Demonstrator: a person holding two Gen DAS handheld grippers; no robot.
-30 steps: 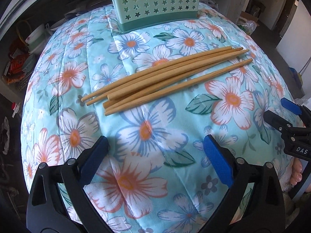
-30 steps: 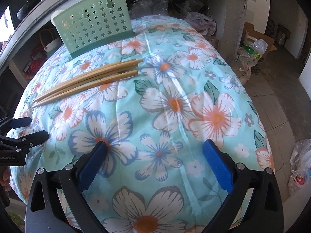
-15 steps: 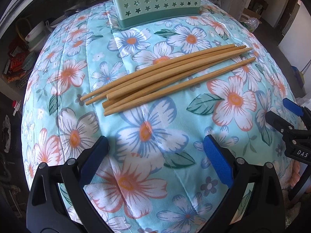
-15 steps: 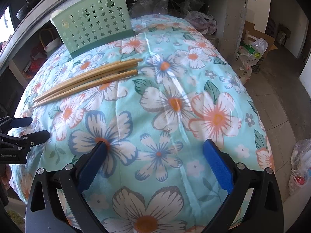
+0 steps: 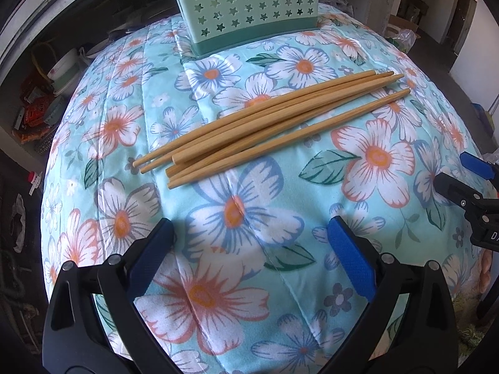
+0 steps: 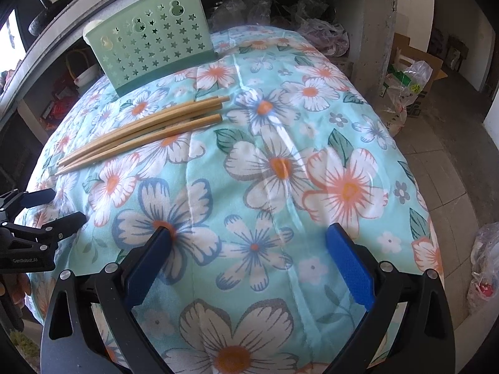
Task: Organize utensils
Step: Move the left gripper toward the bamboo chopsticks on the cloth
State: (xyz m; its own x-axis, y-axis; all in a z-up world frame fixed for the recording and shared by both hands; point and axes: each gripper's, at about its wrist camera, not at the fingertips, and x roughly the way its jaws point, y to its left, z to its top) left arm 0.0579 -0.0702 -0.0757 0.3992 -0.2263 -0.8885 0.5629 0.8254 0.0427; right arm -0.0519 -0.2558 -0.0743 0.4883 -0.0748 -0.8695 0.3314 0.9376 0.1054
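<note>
Left gripper (image 5: 249,243) is edging closer to the wooden chopsticks (image 5: 268,124) lying on the floral tabletop (image 5: 374,162) before the green holder (image 5: 249,6), fingers spread empty; right gripper (image 6: 249,249) is hanging back, likewise released

Both wrist cams low, share chopsticks (image 5: 268,121)
</note>
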